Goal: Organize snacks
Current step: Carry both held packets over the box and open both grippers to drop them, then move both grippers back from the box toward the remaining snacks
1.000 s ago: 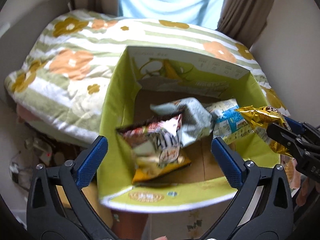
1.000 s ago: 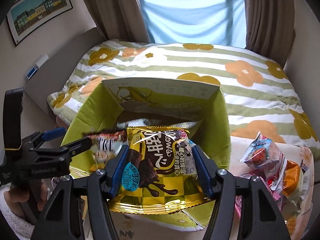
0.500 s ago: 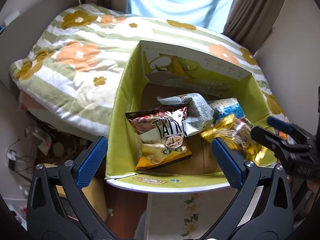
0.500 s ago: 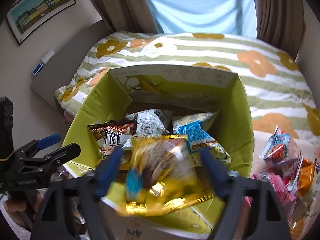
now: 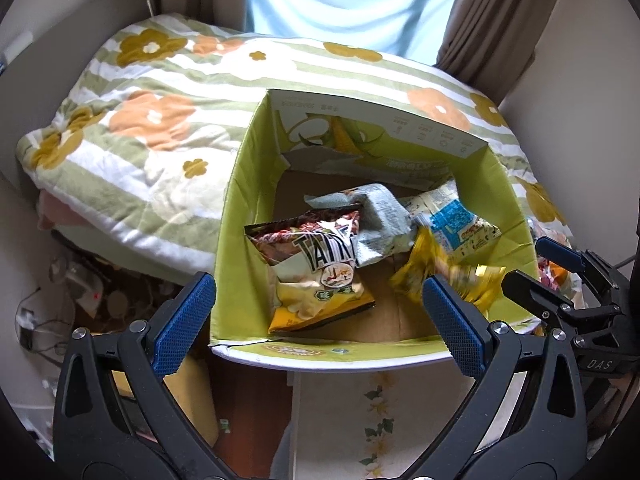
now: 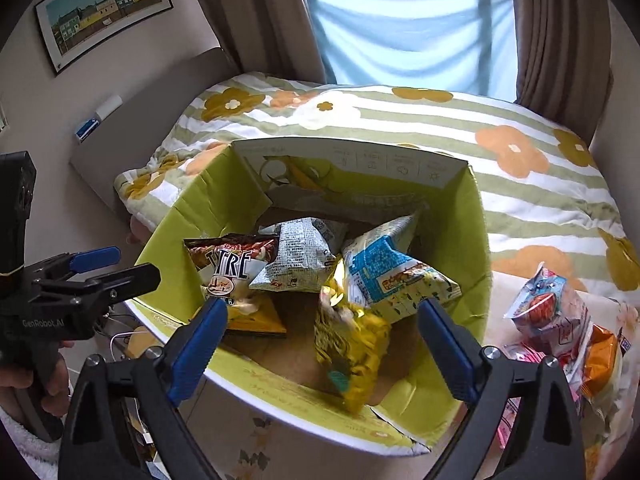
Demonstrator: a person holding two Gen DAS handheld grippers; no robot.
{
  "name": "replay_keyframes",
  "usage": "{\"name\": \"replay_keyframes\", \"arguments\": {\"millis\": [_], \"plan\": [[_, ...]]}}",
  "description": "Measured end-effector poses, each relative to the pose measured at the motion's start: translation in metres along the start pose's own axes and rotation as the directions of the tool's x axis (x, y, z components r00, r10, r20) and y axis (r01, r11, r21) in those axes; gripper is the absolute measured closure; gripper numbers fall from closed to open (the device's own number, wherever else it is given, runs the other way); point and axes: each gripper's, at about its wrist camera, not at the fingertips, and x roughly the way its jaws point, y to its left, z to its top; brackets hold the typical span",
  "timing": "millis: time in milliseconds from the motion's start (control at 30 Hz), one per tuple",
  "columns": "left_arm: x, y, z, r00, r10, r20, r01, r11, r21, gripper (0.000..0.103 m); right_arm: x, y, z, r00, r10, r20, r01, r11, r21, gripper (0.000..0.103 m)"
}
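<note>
The right gripper (image 6: 320, 332) stands wide open over the near edge of the lime-green cardboard box (image 6: 480, 240), holding nothing. Between its blue pads, lower centre of the frame, the crinkly gold foil snack bag (image 6: 352, 344) shows blurred inside the box, apparently dropping free onto the brown floor. The left gripper (image 5: 316, 316) is likewise spread wide and empty at the box's near rim. Already inside lie a brown-and-yellow chip bag (image 5: 316, 268), a grey printed packet (image 5: 380, 220) and a blue-and-white packet (image 5: 452, 224). The coming move likely turns on the heap of loose snack packets (image 6: 560, 320) at the frame's right edge, outside the box wall on a pale surface: it lies to the right of the right gripper, clearly the nearer tool, while the left one sits across the box.
</note>
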Motion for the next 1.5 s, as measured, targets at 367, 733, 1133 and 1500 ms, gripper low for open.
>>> {"name": "replay_keyframes", "arguments": {"millis": [367, 733, 1133, 1500], "plan": [[-0.002, -0.017, 0.002, 0.998, -0.061, 0.007, 0.06, 0.996, 0.068, 0.001, -0.024, -0.007, -0.006, 0.995, -0.099, 0.023, 0.098, 0.994, 0.045, 0.008], [0.002, -0.079, 0.004, 0.987, -0.159, -0.009, 0.158, 0.971, 0.177, 0.001, -0.064, -0.04, -0.03, 0.978, -0.206, 0.035, 0.2, 0.97, 0.137, 0.008], [-0.007, -0.186, -0.01, 0.981, -0.193, 0.008, 0.186, 0.953, 0.239, 0.001, -0.125, -0.125, -0.069, 0.961, -0.268, 0.07, 0.244, 0.939, 0.243, 0.008], [0.012, -0.306, -0.021, 0.985, -0.171, 0.004, 0.165, 0.958, 0.236, 0.001, -0.162, -0.22, -0.096, 0.973, -0.221, 0.061, 0.2, 0.95, 0.24, 0.008]]}}
